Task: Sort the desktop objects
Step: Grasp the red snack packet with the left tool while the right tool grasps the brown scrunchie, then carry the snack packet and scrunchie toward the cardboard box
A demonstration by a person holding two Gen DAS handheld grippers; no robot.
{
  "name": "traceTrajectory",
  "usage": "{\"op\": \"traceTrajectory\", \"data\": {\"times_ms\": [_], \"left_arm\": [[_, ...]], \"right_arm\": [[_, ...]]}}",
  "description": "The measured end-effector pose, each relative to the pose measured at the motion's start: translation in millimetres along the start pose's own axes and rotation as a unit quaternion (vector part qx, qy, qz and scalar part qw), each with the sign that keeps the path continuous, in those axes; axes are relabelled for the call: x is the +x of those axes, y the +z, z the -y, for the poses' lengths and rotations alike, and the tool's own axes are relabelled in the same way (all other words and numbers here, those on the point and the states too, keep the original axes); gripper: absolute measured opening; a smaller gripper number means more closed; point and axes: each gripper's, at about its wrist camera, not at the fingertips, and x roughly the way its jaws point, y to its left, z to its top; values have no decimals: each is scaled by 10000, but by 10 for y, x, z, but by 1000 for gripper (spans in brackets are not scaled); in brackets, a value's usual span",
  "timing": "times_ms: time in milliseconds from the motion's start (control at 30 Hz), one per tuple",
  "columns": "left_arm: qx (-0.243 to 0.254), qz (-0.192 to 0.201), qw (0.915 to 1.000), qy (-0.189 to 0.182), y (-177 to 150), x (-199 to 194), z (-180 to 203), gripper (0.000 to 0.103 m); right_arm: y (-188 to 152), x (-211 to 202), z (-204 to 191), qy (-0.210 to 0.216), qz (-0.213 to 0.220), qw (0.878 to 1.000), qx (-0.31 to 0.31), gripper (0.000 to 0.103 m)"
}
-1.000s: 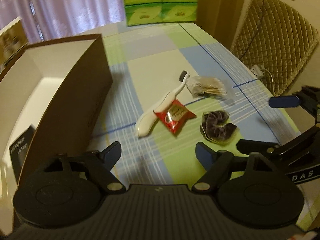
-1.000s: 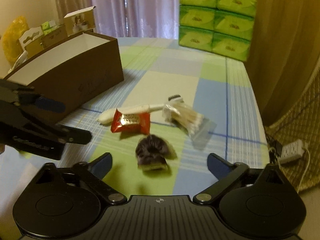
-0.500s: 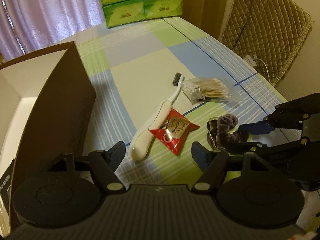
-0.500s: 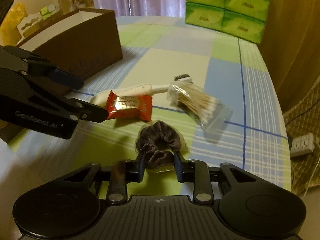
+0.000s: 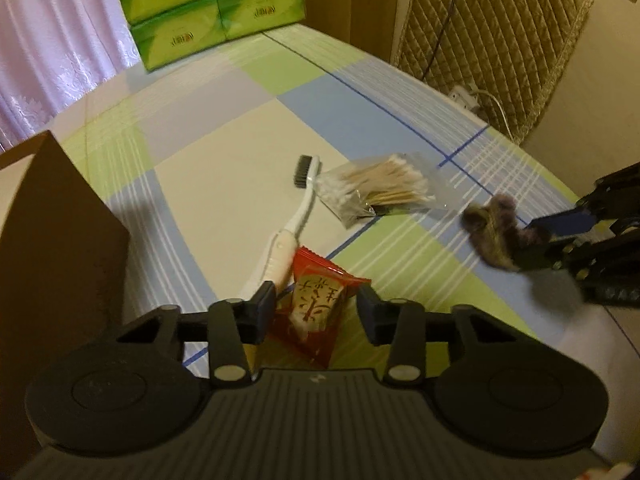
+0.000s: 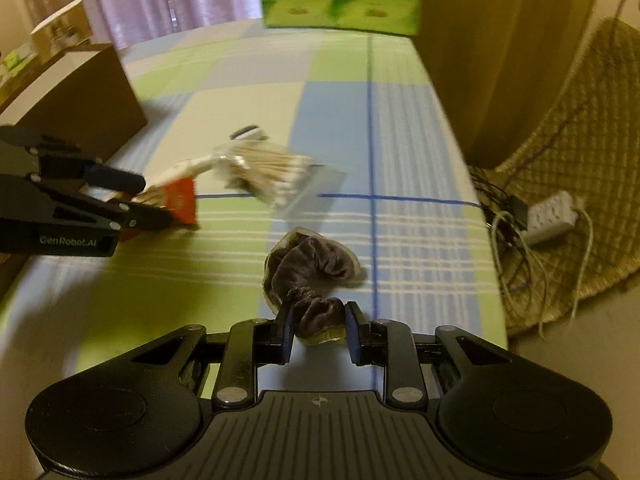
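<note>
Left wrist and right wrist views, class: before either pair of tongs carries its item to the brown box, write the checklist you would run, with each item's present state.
1. Right tongs shut on the scrunchie: ok.
2. Left tongs closed on the red snack packet: not ok, gaps show on both sides.
3. Toothbrush clear of the left tongs: not ok, its handle lies at the left finger.
4. Cotton swab bag away from both tongs: ok.
5. Room inside the brown box: cannot tell.
</note>
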Motion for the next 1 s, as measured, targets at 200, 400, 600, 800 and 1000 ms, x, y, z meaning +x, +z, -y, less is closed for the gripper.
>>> {"op": "traceTrajectory", "data": {"times_ms": [200, 400, 600, 800, 1000], "left_arm": [[-243, -211, 9995, -29, -45, 110, 14, 26], [-744, -267, 9969, -12, -105, 50, -46, 21], [-1036, -369, 9939, 101, -235, -62, -35, 21], [-1268, -462, 9908, 132, -420, -214, -25, 20], [-1412, -455, 9889, 83, -592, -448, 37, 20]], "right_arm": [[6, -39, -16, 69, 172, 9998, 45, 50], [71, 29, -83, 62, 236, 9997, -61, 54], [55, 169, -135, -3, 150, 9996, -223, 41], [-19, 119, -226, 90, 37, 9987, -494, 19], [-105, -90, -295, 456, -158, 9979, -429, 17]]}}
